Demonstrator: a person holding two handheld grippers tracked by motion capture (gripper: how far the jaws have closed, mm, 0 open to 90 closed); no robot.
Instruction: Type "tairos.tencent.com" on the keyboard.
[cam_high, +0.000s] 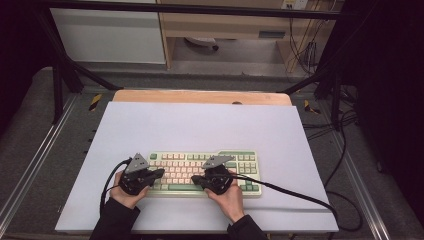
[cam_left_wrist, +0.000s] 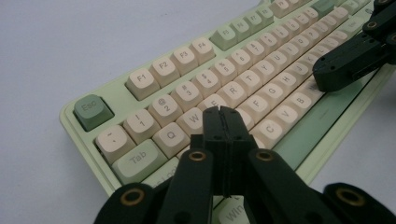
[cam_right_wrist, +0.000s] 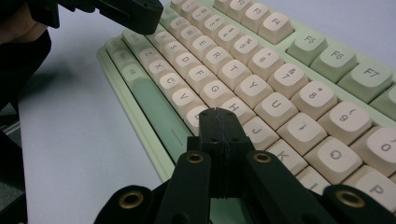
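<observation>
Both grippers, left (cam_high: 159, 173) and right (cam_high: 196, 180), jaws together, hover over the keyboard (cam_high: 250, 172), whose long axis runs crosswise beneath them.

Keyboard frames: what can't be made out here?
- Left gripper view: the shut left gripper hides the keys under its tip on the pale green keyboard with cream keys; contact can't be told.
- Right gripper view: the shut right gripper covers the keys below H.
- High view: key legends too small; hands cover the keyboard's middle.

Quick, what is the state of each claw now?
Left claw: closed, holding nothing, above the keyboard.
Right claw: closed, holding nothing.
</observation>
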